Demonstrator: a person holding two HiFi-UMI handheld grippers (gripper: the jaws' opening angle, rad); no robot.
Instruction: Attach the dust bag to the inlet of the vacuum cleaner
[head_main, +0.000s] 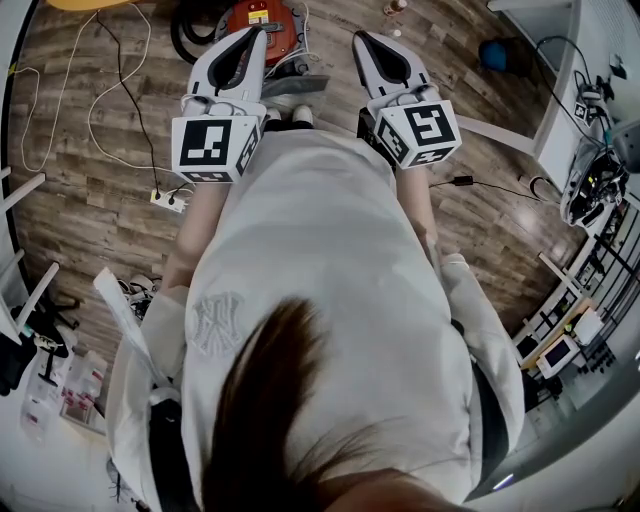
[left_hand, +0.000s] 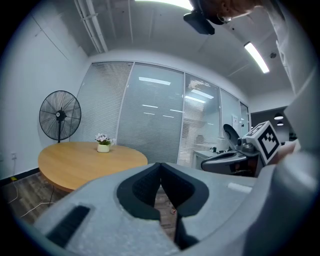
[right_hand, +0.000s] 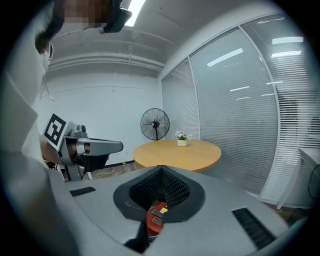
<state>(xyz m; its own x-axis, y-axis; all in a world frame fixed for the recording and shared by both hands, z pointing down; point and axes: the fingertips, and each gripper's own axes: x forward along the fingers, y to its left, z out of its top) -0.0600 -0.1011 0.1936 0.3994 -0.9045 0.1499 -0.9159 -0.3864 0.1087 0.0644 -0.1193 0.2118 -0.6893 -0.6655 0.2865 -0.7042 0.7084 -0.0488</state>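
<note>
I wore a white short-sleeved shirt (head_main: 320, 250) with a pale emblem (head_main: 215, 322) worked into the cloth, and my hair (head_main: 270, 400) was dark and long. My left gripper (head_main: 260, 34) and right gripper (head_main: 358, 38) had light grey shells tapering to a point, lined inside with black dimpled pads (right_hand: 172, 187). Each carried a cube (head_main: 215, 148) printed with black-and-white square markers.

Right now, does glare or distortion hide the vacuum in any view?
Head view: evenly lit but strongly bowed; red vacuum at the top edge, partly behind the left tool. Right gripper view: dark round border, only a sliver of vacuum under the shut right tool. Left gripper view: light reflections streak the glass wall; no vacuum in frame.
</note>
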